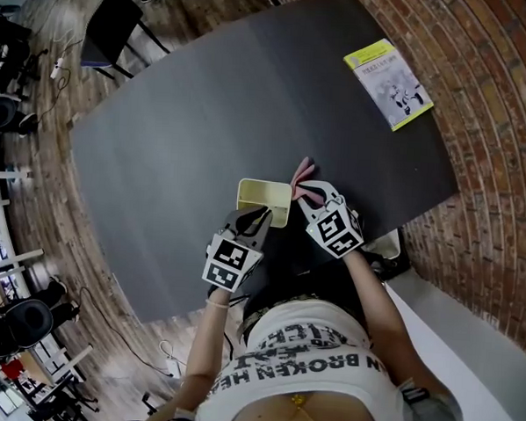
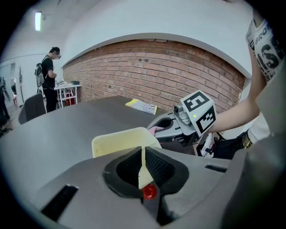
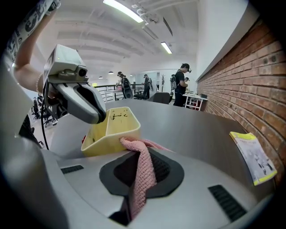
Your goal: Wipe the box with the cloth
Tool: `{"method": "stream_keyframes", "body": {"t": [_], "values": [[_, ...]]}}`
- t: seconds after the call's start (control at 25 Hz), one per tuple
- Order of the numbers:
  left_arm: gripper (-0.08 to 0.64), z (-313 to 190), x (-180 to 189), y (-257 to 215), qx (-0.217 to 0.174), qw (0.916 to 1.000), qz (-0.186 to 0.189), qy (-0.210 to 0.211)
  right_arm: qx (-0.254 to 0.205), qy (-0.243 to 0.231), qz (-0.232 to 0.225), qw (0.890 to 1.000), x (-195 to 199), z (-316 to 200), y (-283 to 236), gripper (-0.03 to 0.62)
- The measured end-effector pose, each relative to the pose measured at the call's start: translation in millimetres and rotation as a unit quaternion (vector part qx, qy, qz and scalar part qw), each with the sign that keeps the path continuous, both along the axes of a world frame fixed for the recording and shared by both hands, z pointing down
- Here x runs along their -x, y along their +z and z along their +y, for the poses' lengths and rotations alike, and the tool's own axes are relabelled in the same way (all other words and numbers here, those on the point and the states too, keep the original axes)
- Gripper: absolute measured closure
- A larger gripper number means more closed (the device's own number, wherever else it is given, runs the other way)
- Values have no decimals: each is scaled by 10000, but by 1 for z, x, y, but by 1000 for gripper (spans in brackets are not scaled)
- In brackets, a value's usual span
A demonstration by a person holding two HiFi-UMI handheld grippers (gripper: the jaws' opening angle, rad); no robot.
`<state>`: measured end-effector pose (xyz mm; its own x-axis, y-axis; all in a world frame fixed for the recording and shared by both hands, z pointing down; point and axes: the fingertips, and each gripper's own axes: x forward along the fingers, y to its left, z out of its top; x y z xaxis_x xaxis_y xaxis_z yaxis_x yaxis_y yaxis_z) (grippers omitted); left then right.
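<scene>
Nearest is the person's white printed shirt [image 1: 321,358], with both forearms reaching out over the near edge of the dark tabletop [image 1: 206,114]; the left gripper [image 1: 259,216] is closed tight on the near wall of the yellow box [image 1: 263,200], and in the left gripper view that thin cream wall stands pinched upright between the two black pads; the right gripper [image 1: 309,195], just right of it, is closed on the pink cloth [image 1: 302,173], whose knitted strip runs up between its jaws and folds over at the top; each gripper carries its cube of square markers on the side toward the person.

The box sits close to the tabletop's near edge, between the two grippers, its open side up and tipped a little toward the left; whether its base rests on the tabletop I cannot tell; a few dark marks show on its inner wall in the right gripper view; the cloth's folded end lies against the box's right outer wall, and a loose tail points away to the far right.

Farther off, well apart at the tabletop's far right corner, lies a yellow-edged booklet [image 1: 388,82]; a brick wall [image 1: 497,112] runs along the right side; to the far left stand dark chairs [image 1: 110,21] on a wood floor [image 1: 35,193]; several people [image 3: 181,85] stand at the room's far end.
</scene>
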<state>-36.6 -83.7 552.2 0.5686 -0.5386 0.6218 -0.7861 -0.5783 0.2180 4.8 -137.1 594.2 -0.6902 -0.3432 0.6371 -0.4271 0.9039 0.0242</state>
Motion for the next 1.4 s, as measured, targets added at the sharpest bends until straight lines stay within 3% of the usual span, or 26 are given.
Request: {"method": "stream_keyframes", "body": {"t": [0.08, 0.16, 0.32, 0.56, 0.76, 1.0, 1.08, 1.24, 1.32, 1.4], "values": [[549, -6, -5, -8, -40, 9996, -225, 156, 11, 2, -2, 10000, -1, 0, 1, 575], [479, -12, -14, -11, 135, 9989, -329, 313, 41, 48, 16, 10000, -4, -1, 2, 575], [437, -29, -34, -11, 599, 9980, -133, 130, 22, 165, 74, 9998, -12, -2, 4, 575], [428, -30, -53, 27, 1033, 9903, -853, 365, 16, 276, 3, 9996, -17, -3, 2, 575], [430, -31, -57, 34, 1022, 9819, -1465, 636, 41, 394, -67, 9992, -24, -2, -1, 575], [440, -18, -60, 33, 971, 9776, -1500, 1111, 22, 399, -131, 9991, -33, 0, -6, 575], [443, -7, -57, 32, 866, 9709, -1659, 1493, -6, 352, -194, 9992, -33, 2, -6, 575], [460, 24, -44, 32, 640, 9494, -2045, 2297, 71, 176, -289, 9994, -27, 14, -8, 575], [471, 38, -37, 32, 557, 9391, -2190, 2588, 87, 43, -261, 9996, -24, 22, -7, 575], [476, 49, -31, 33, 491, 9340, -2260, 2724, 87, -80, -277, 9995, -19, 31, -8, 575]]}}
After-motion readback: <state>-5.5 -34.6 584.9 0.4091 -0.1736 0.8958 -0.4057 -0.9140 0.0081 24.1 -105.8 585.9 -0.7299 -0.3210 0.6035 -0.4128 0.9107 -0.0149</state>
